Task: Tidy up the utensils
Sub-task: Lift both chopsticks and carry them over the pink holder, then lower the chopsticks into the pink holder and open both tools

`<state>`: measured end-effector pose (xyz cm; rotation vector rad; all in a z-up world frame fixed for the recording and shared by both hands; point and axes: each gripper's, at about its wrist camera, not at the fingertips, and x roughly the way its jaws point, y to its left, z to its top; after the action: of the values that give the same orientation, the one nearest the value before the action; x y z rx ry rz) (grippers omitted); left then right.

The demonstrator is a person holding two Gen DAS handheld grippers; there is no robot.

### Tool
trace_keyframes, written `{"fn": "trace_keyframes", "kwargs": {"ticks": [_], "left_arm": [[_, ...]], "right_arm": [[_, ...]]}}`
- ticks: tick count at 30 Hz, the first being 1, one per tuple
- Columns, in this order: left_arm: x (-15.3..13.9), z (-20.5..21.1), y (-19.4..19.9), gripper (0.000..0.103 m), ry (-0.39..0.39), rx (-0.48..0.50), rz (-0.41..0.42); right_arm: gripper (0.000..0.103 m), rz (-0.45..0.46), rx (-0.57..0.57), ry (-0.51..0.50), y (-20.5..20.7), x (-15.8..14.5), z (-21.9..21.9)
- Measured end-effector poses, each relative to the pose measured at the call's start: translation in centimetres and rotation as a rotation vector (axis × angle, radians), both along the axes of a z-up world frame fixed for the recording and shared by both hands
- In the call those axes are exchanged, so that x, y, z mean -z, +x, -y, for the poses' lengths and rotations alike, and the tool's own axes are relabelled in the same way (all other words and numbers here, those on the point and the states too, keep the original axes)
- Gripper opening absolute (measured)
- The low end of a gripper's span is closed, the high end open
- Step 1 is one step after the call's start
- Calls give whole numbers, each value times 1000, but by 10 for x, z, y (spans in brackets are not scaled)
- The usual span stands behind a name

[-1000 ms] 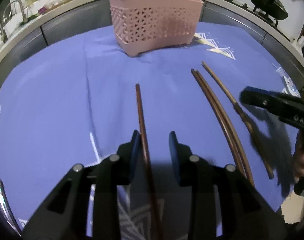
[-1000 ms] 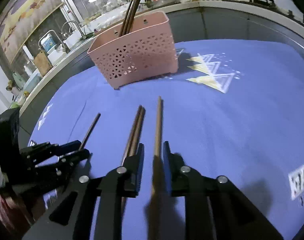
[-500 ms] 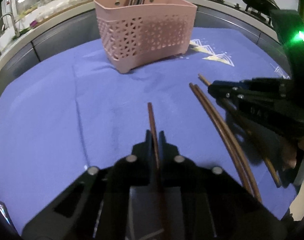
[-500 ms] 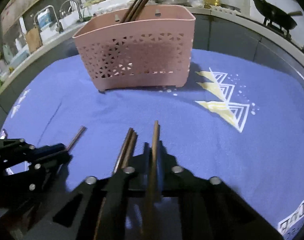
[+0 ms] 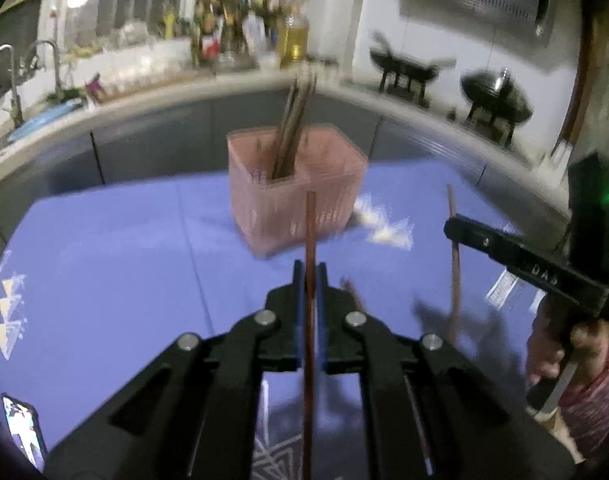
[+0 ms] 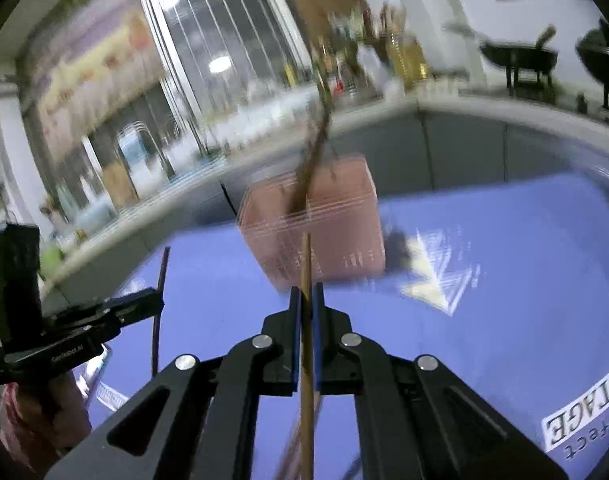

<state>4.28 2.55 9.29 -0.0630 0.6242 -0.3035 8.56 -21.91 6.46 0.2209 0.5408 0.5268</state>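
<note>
My left gripper [image 5: 310, 276] is shut on a reddish-brown chopstick [image 5: 310, 224], which is lifted off the blue cloth [image 5: 116, 264] and points at the pink perforated basket [image 5: 328, 196]. Several chopsticks [image 5: 294, 128] stand in the basket. My right gripper [image 6: 306, 292] is shut on a lighter wooden chopstick [image 6: 306, 256], also raised and aimed at the basket [image 6: 344, 216]. Each gripper shows in the other's view: the right gripper [image 5: 454, 230] with its chopstick [image 5: 455, 280], and the left gripper [image 6: 156, 304] with its chopstick [image 6: 160, 276]. A loose chopstick tip [image 5: 354, 296] lies on the cloth.
A person's hand [image 5: 552, 352] holds the right gripper's handle. A phone [image 5: 22, 428] lies at the cloth's near left corner. Woks on stands [image 5: 492, 96] sit on the counter at the back right, a faucet [image 5: 52, 64] at the back left, and bottles [image 5: 292, 36] behind the basket.
Both grippers closed on one chopstick each, then rose off the cloth with them. Both views have tilted up and now look over the basket from higher.
</note>
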Motion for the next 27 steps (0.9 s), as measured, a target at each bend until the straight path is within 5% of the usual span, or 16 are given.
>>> {"fn": "trace_keyframes", "kwargs": {"ticks": [8,18,27], "left_arm": [[-34,-9,-29,5,-65,1,108],[-37,-11,-19,5,-69,4,109],[-114,-16,29,5,-106,-6,227]], "right_arm": [[5,169,46,19,-19,-41,6],[5,150,43,-25,-13,-39,-5],[5,250,21,-7,27,-104,-20]]}}
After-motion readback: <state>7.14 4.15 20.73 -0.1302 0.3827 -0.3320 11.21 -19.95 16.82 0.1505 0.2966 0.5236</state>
